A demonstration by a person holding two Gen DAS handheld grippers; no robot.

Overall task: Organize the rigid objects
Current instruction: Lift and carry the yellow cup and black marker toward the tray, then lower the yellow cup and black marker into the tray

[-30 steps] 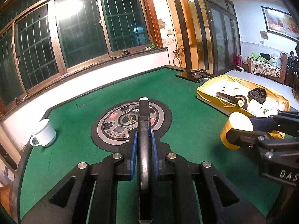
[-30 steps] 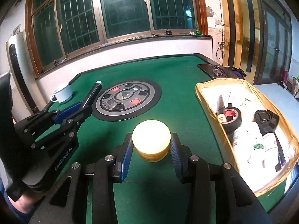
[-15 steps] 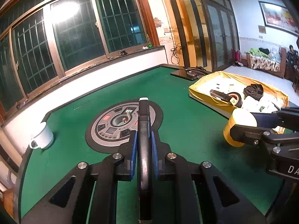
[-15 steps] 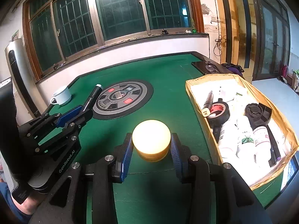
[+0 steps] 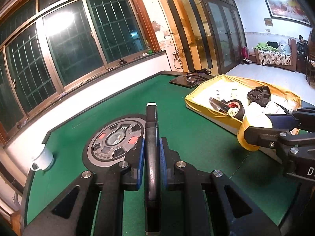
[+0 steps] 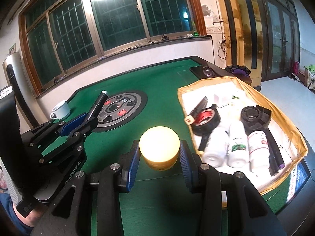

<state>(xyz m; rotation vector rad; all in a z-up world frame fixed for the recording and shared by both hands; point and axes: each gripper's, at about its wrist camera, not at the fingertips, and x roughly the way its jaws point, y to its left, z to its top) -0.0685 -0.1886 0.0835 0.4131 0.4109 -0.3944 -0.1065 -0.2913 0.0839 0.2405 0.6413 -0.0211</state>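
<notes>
**Count of things on the green table**

2 grippers: left gripper (image 6: 86, 121), right gripper (image 6: 159, 158). 1 black marker (image 5: 151, 137) and 1 yellow jar (image 6: 159, 149). In the yellow tray (image 6: 285, 125) at right: 3 white bottles (image 6: 237, 144), 1 tape roll (image 6: 206, 120), 1 black holder (image 6: 254, 118). 1 white mug (image 6: 61, 109) at left.

My glossy black plastic marker (image 5: 151, 153) gleams above the matt green felt worktop (image 5: 187, 137); my yellow jar (image 6: 159, 151) looks smooth plastic beside crinkled paper lining (image 6: 283, 122).
</notes>
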